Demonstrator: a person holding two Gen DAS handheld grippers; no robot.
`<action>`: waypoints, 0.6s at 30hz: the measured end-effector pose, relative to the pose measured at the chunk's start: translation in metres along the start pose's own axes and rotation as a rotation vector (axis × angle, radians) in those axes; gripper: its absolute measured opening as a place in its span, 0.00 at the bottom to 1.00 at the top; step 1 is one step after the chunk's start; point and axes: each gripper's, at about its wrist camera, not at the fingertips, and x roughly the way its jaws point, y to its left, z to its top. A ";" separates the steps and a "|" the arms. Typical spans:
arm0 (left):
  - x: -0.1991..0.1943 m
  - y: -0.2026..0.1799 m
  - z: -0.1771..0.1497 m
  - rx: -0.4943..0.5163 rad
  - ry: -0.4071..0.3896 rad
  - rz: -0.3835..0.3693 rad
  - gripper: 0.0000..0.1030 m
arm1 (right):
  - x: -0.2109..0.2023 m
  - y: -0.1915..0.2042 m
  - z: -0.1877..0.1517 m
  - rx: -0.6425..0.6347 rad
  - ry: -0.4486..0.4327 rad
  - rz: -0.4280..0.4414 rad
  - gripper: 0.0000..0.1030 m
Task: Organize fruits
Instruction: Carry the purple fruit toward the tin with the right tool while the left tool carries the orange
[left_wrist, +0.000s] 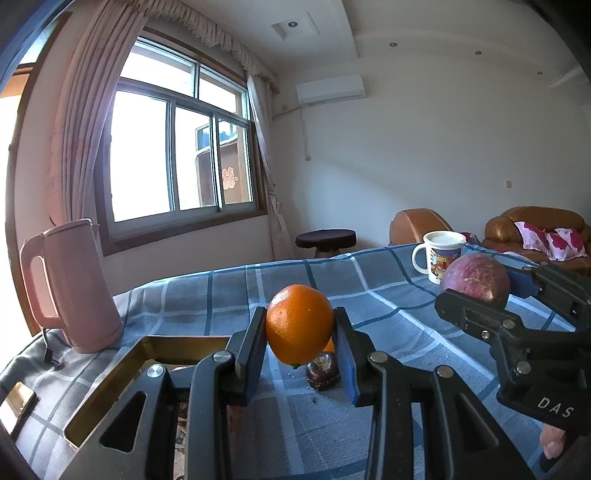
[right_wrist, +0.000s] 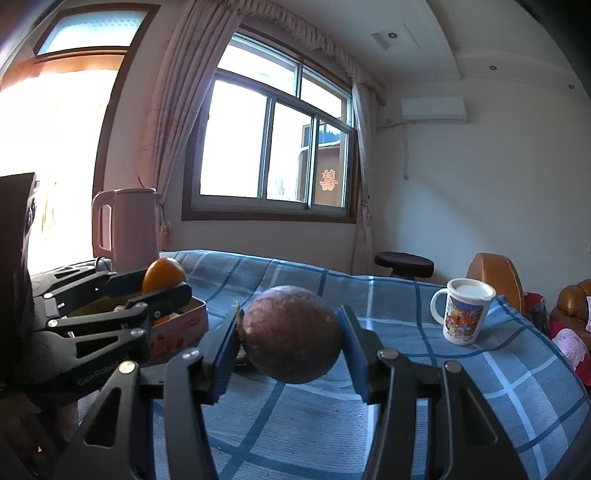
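The left gripper (left_wrist: 300, 345) fingers hold an orange (left_wrist: 299, 325) just beside the tin (left_wrist: 110, 391); the right gripper (right_wrist: 291, 350) fingers hold a purple fruit (right_wrist: 291, 334) above the bench (right_wrist: 406, 387). Neither is placed; another fruit (left_wrist: 322, 373) lies on the bench.

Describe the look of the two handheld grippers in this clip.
Both grippers are black, built from flat linkage bars joined by silver rivets, with triangular cut-outs near the base. The left gripper and right gripper each carry blue pads on their fingers. The right gripper's side shows white lettering, "DAS".
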 end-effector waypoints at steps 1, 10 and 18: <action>0.000 0.000 0.000 -0.001 0.001 0.000 0.36 | 0.001 0.001 0.000 0.001 0.001 0.001 0.53; 0.000 0.008 0.000 -0.018 0.010 0.001 0.36 | 0.007 0.004 0.000 0.009 0.015 0.005 0.53; 0.001 0.023 -0.002 -0.046 0.023 0.017 0.36 | 0.015 0.016 0.001 -0.008 0.029 0.023 0.53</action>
